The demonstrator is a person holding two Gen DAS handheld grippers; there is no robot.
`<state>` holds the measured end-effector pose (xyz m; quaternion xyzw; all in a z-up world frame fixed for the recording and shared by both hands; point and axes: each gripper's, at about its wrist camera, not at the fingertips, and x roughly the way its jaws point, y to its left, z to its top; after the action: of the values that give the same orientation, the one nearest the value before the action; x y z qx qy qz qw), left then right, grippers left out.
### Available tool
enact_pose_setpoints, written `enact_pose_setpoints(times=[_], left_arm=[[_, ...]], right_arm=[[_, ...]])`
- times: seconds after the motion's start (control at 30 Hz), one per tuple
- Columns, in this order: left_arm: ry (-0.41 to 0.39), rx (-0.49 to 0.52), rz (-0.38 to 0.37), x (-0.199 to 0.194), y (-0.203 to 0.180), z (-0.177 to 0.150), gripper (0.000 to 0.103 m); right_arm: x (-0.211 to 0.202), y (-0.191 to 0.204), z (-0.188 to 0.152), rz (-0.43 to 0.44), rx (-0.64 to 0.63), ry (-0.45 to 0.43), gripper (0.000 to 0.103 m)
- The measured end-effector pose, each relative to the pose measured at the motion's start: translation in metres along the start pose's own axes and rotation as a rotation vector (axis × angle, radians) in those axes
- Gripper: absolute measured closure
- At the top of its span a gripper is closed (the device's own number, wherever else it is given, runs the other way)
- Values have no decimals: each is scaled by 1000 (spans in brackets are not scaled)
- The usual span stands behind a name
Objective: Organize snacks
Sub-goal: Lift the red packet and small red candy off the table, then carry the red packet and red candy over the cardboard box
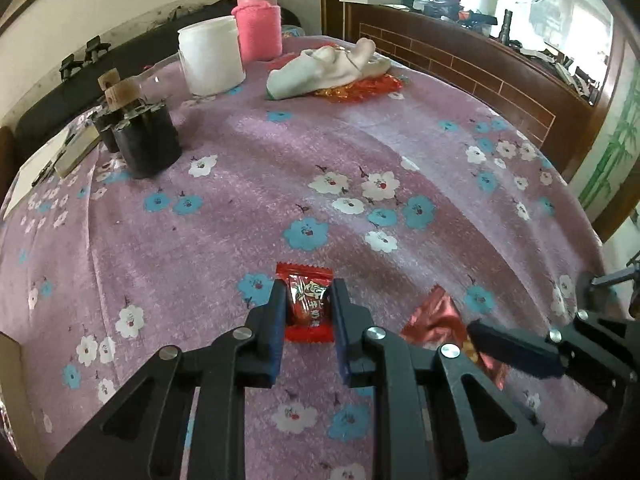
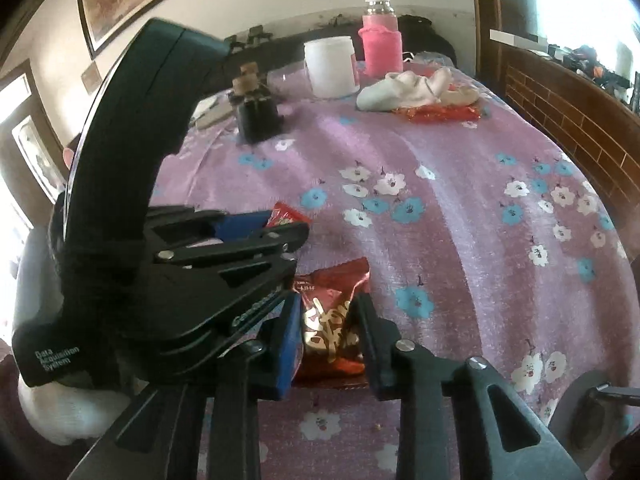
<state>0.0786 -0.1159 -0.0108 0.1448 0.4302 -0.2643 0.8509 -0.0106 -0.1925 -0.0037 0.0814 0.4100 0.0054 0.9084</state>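
My left gripper [image 1: 308, 300] is shut on a small red candy packet [image 1: 306, 304] that rests on the purple flowered tablecloth [image 1: 280, 168]. My right gripper [image 2: 326, 316] is shut on a crumpled dark red snack bag [image 2: 332, 320], also down on the cloth. In the left wrist view the snack bag [image 1: 434, 316] lies just right of the candy, with a right fingertip [image 1: 504, 346] on it. In the right wrist view the left gripper [image 2: 256, 224] sits close on the left, with the candy [image 2: 286, 216] at its tips. A pile of red wrapped snacks [image 1: 360, 88] lies at the far side.
At the far side stand a white tub [image 1: 210, 54], a pink-sleeved bottle [image 1: 258, 20] and a dark holder with corked bottles [image 1: 140, 132]. A white cloth [image 1: 324, 66] lies over the snack pile. A wooden headboard [image 1: 460, 68] runs along the right. Papers [image 1: 44, 164] lie at far left.
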Motion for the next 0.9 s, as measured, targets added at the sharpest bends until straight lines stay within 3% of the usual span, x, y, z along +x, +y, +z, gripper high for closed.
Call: enact_pose_setpoints(times=[0.33,0.53,0.7,0.73,0.8,0.9], left_arm=[[-62,-116,-83,-51,25,-22,85],[-106,-221,-133,-86,48,-49,85],[-137,-304,-141,-115,67,-80,85],[-144,-316,-137,-121,70,-85,85],[-164,-352,-132,-134,80,-100,85],[-189,-416,-135,-151,97,-121,85]], right_arm=[[-9,-17,5,99,100,-41,83],[-15,-38,7,212,216,-61,84],[-15,-39,8,313,242,-65,86],[-15,-38,8,319,238,-67,87],[-17,-35,8,322,222,-79,100],[-18,-29,8,291,194,-89,100]])
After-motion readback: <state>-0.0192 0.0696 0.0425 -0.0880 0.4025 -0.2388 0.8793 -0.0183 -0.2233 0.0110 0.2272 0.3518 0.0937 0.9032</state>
